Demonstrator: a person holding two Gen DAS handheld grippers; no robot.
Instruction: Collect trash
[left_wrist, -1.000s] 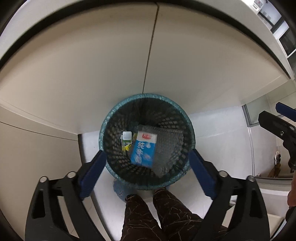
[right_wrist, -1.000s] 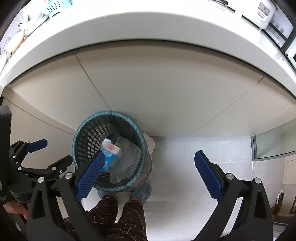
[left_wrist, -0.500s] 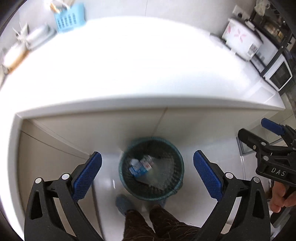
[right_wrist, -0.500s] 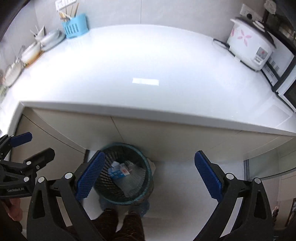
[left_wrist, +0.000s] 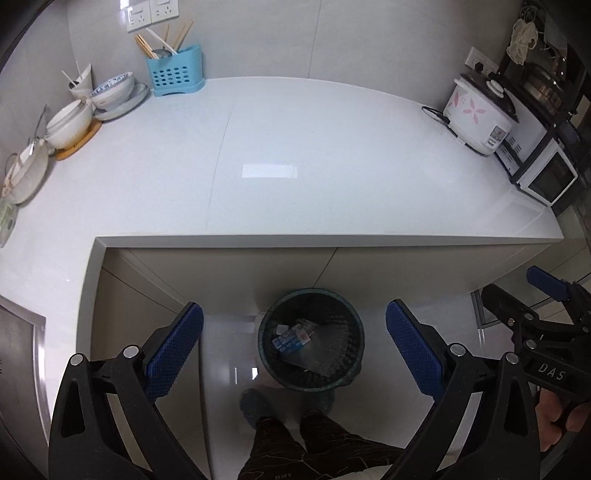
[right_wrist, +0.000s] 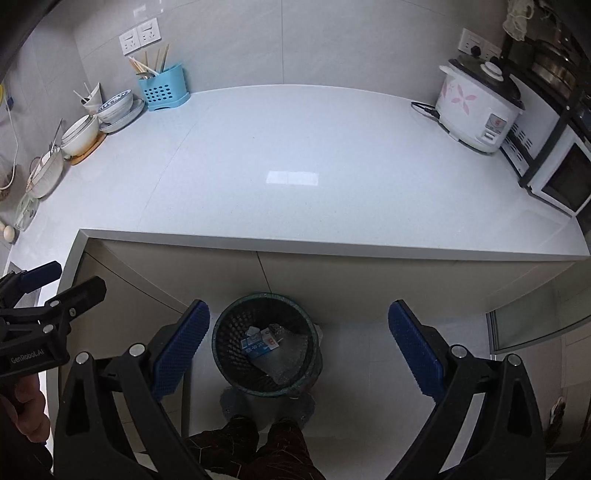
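A dark mesh trash bin (left_wrist: 343, 376) stands on the floor in front of the counter; it also shows in the right wrist view (right_wrist: 221, 343). Inside lie a blue-and-white milk carton (left_wrist: 291, 338) (right_wrist: 258, 343), a small box and a clear bubble-wrap sheet (left_wrist: 328, 350). My left gripper (left_wrist: 293, 347) is open and empty, high above the bin. My right gripper (right_wrist: 299, 349) is open and empty, also high above the bin. Each gripper shows at the edge of the other's view.
A white countertop (left_wrist: 295, 162) spans the view. Bowls and plates (left_wrist: 92, 103) and a blue utensil holder (left_wrist: 175, 72) stand at back left. A rice cooker (left_wrist: 480, 110) and a microwave (left_wrist: 546, 173) stand at right. The person's legs (left_wrist: 306, 443) are below.
Both grippers have risen from just above the bin to well above counter height; the bin looks smaller and the whole countertop has come into view. Both stayed open.
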